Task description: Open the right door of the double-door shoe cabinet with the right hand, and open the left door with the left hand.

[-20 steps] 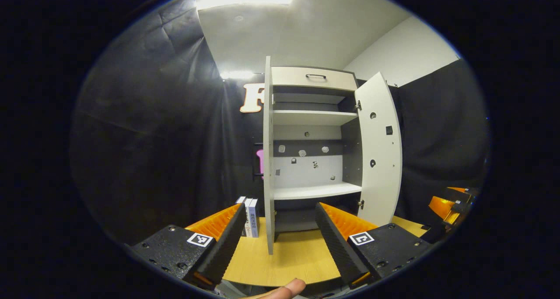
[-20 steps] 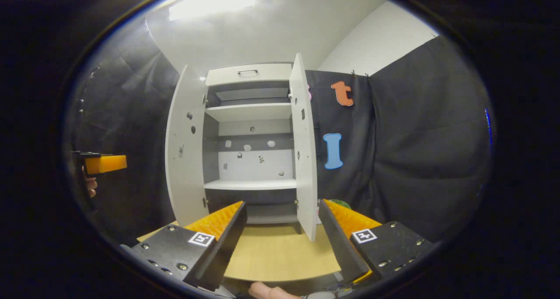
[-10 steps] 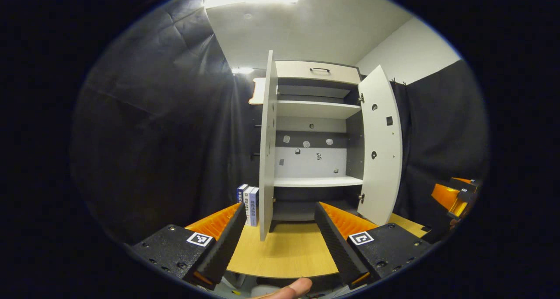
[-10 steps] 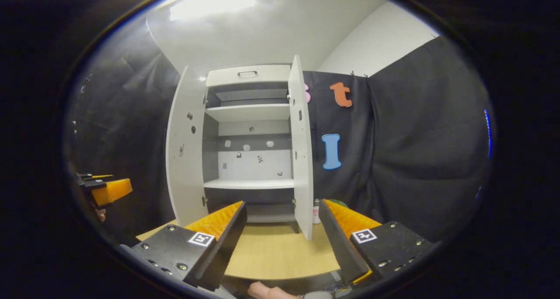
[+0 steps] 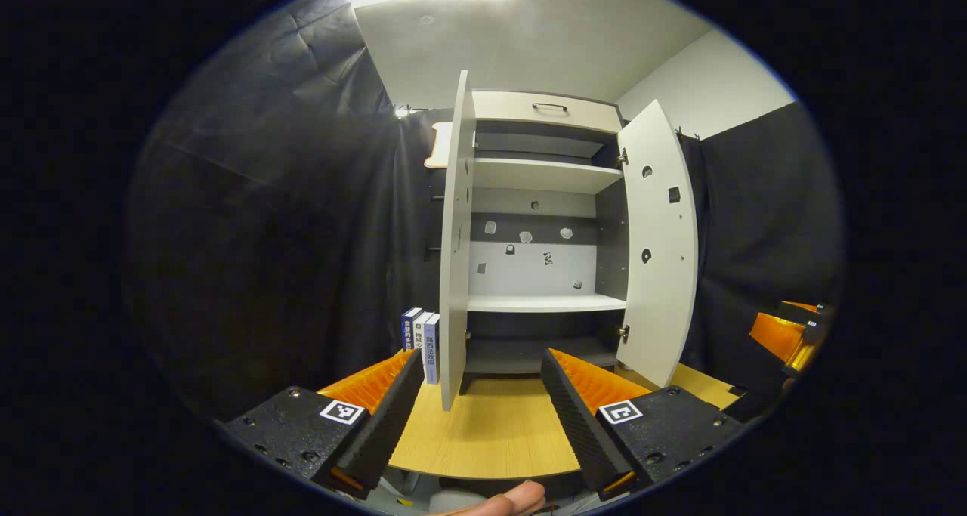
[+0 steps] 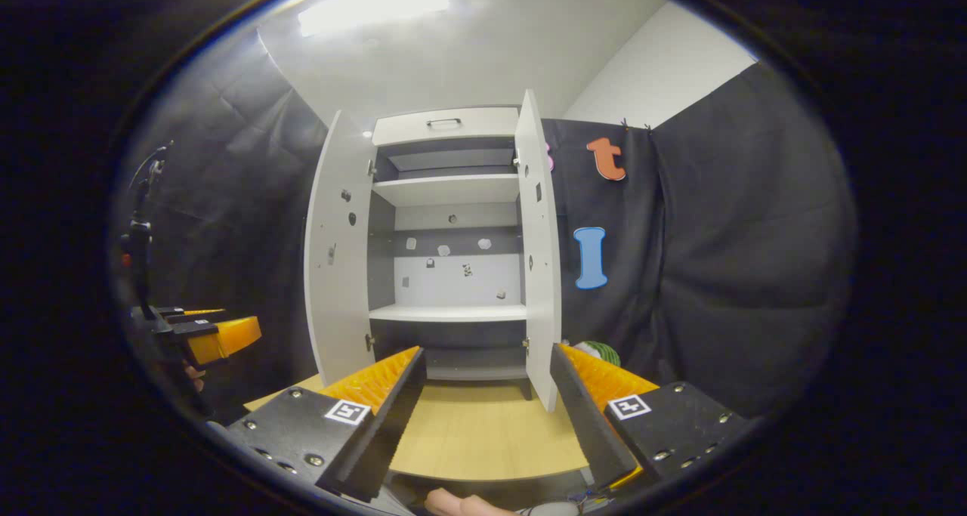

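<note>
Now | both doors have receded, so I've backed off | left gripper [image 5: 476,403] and right gripper [image 6: 487,399] gaping, empty | shoe cabinet [image 6: 446,221] at 12 o'clock: left door [image 5: 455,236] and right door [image 6: 540,244] swung wide | task looks done

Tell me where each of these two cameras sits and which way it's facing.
Left gripper view: rides the left gripper, facing the shoe cabinet past its left door; a fingertip shows below.
Right gripper view: rides the right gripper, facing the cabinet past its right door; the left gripper shows farther left.
Shared: the open cabinet on the wooden table.
</note>
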`<state>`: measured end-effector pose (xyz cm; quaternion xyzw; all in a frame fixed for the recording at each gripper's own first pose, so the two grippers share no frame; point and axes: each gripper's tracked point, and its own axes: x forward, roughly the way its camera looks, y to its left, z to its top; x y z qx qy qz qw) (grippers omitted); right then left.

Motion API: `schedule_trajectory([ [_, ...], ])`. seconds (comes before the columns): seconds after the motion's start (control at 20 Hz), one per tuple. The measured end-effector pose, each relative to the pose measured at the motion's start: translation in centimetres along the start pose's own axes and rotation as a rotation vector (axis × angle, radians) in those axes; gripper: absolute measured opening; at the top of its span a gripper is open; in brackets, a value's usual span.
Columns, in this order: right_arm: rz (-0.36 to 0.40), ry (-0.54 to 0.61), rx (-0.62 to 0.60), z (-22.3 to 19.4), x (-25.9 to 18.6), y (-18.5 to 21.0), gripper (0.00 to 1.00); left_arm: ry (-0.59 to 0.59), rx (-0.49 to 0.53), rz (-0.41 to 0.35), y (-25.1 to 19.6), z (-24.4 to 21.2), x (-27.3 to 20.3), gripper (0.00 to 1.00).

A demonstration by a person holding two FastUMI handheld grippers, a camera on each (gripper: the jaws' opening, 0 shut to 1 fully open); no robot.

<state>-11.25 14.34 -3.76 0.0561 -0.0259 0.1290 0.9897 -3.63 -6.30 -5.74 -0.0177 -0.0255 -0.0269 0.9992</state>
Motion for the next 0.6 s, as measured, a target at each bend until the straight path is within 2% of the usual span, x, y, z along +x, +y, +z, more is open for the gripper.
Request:
schedule_trajectory([
  [0.05, 0.002, -0.001, -0.002, 0.0, 0.0, 0.1, 0.98, 0.006, 0.007, 0.007, 0.2, -0.2, 0.1, 0.95],
  [0.15, -0.002, -0.004, -0.005, 0.2, 0.0, 0.1, 0.98, 0.003, 0.012, 0.021, 0.6, -0.2, 0.2, 0.97],
  [0.25, -0.003, -0.007, -0.007, 0.1, 0.0, 0.2, 0.98, -0.003, 0.004, 0.010, 0.4, -0.1, 0.2, 0.95],
  [0.6, -0.003, -0.005, -0.014, -0.1, 0.0, 0.2, 0.98, -0.053, 0.020, -0.009, 0.0, 1.0, -0.1, 0.97],
])
